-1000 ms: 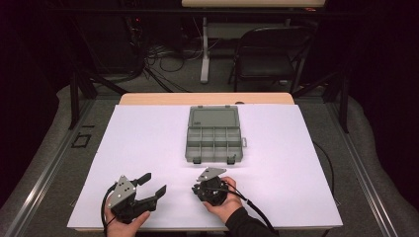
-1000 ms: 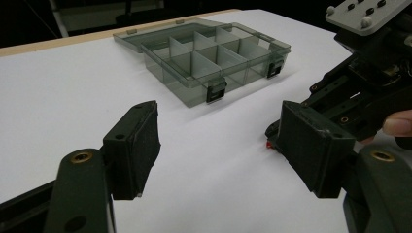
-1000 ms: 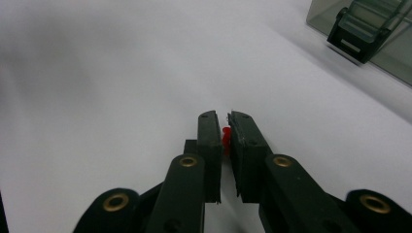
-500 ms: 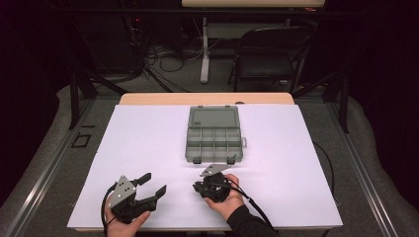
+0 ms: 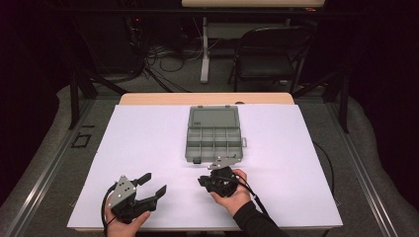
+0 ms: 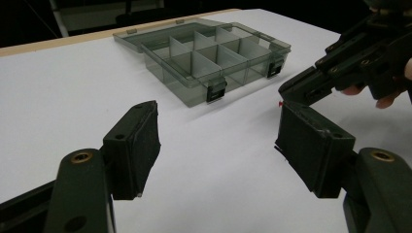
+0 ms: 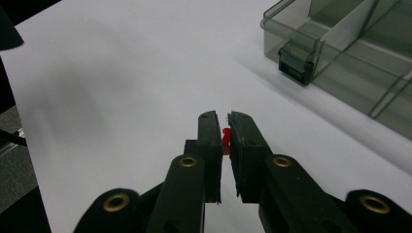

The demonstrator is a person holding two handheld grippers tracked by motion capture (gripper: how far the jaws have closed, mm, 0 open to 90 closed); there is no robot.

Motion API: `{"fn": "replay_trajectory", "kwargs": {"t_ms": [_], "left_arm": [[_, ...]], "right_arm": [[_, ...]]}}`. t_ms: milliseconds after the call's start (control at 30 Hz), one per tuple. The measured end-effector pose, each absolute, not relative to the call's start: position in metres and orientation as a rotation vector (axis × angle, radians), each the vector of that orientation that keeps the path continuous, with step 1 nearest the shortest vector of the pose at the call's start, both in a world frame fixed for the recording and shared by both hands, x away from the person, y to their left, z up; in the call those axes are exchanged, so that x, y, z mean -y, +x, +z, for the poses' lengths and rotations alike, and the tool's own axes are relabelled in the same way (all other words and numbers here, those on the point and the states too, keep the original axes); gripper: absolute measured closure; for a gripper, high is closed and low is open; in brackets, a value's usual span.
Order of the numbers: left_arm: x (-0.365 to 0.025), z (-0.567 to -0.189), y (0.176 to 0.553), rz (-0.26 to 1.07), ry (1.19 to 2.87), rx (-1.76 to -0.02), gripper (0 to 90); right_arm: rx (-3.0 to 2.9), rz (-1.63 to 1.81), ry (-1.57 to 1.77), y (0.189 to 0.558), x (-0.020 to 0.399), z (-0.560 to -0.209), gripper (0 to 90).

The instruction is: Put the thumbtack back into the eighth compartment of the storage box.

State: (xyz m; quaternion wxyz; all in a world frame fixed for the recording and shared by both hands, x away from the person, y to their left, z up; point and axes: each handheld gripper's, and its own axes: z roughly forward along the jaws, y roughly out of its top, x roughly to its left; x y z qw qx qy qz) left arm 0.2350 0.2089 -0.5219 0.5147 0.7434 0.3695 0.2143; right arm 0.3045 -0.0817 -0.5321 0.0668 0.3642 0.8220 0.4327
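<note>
1. We see a small red piece pinched between the pads of the right gripper; it is bright red and tiny, with most of it hidden by the pads, so we cannot tell its shape
2. In the left gripper view the same piece shows as a red speck at the tip of that gripper, just above the white table sheet
3. We find the open smoky-grey compartment box near table centre, at about 12 o'clock from the gripped piece; its lid lies flat behind it, and its dividers form two rows of cells, with two dark latches on the near wall
</note>
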Motion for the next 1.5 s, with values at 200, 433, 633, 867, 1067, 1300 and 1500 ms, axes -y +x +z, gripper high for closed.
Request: {"fn": "replay_trajectory", "kwargs": {"t_ms": [200, 433, 633, 867, 1067, 1300, 1500], "left_arm": [[-0.209, -0.522, 0.235, 0.515, 1.785, -0.889, 31.5], [-0.209, -0.522, 0.235, 0.515, 1.788, -0.887, 31.5], [-0.209, -0.522, 0.235, 0.515, 1.791, -0.886, 31.5], [-0.209, -0.522, 0.235, 0.515, 1.786, -0.890, 31.5], [-0.209, -0.522, 0.235, 0.513, 1.786, -0.891, 31.5], [-0.208, -0.522, 0.235, 0.515, 1.785, -0.890, 31.5], [-0.208, -0.522, 0.235, 0.515, 1.785, -0.890, 31.5]], "right_arm": [[-2.454, 1.316, 1.078, 0.304, 0.092, -0.519, 83.7], [-2.415, 1.326, 1.082, 0.308, 0.106, -0.503, 83.7], [-2.373, 1.307, 1.104, 0.317, 0.119, -0.491, 83.7], [-2.337, 1.275, 1.116, 0.324, 0.127, -0.485, 83.7], [-2.310, 1.252, 1.129, 0.329, 0.133, -0.483, 83.7], [-2.277, 1.230, 1.145, 0.334, 0.140, -0.478, 83.7], [-2.250, 1.203, 1.166, 0.340, 0.145, -0.477, 83.7]]}}
